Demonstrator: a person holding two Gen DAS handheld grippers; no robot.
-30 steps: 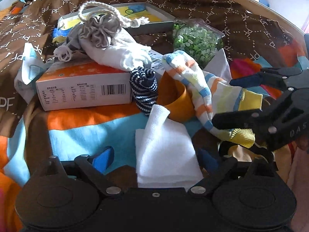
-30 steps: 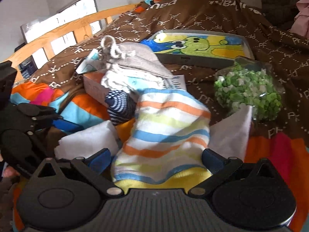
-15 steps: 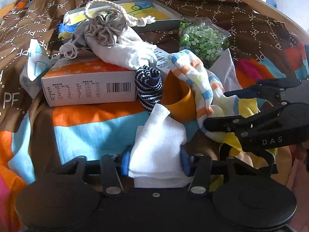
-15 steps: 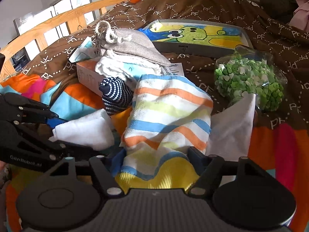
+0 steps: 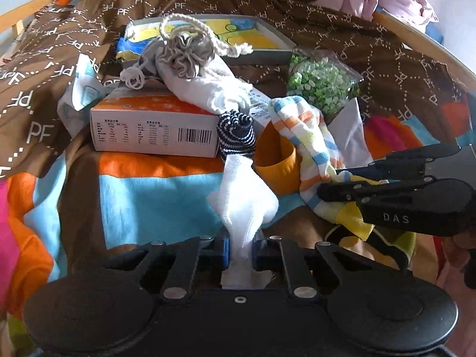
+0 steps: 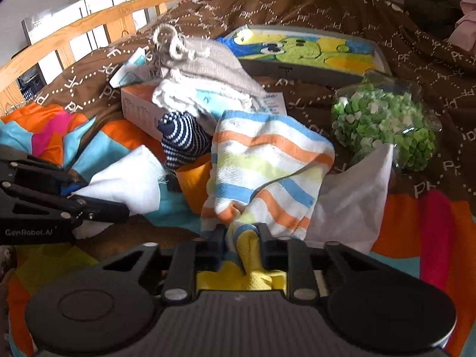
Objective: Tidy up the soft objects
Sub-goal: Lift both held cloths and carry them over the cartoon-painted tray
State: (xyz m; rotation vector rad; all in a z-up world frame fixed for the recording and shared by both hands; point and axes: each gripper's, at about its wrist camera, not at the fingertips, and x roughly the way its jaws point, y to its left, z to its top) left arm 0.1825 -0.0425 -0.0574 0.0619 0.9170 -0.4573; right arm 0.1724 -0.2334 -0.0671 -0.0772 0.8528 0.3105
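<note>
My left gripper [image 5: 240,253] is shut on a white folded cloth [image 5: 242,205], whose bunched end rises between the blue pads. My right gripper [image 6: 244,245] is shut on the yellow end of a striped towel [image 6: 267,166], which drapes over an orange cup [image 6: 193,181]. The left wrist view shows the same towel [image 5: 306,136] and cup [image 5: 275,163], with the right gripper [image 5: 330,184] pinching the towel from the right. A navy striped sock [image 5: 236,132] lies between the cloth and a box. The white cloth [image 6: 125,178] also appears at left in the right wrist view.
An orange and white box [image 5: 154,128] carries a grey drawstring bag [image 5: 190,56] and white socks. Behind it lie a picture tray [image 5: 238,32] and a bag of green pieces [image 5: 321,83]. A white sheet [image 6: 354,196] leans beside the towel. A wooden bed rail [image 6: 74,38] runs along the left.
Both grippers have closed from open: the left onto the white cloth, the right onto the striped towel. Each cloth is now bunched and pulled up between the pads.
</note>
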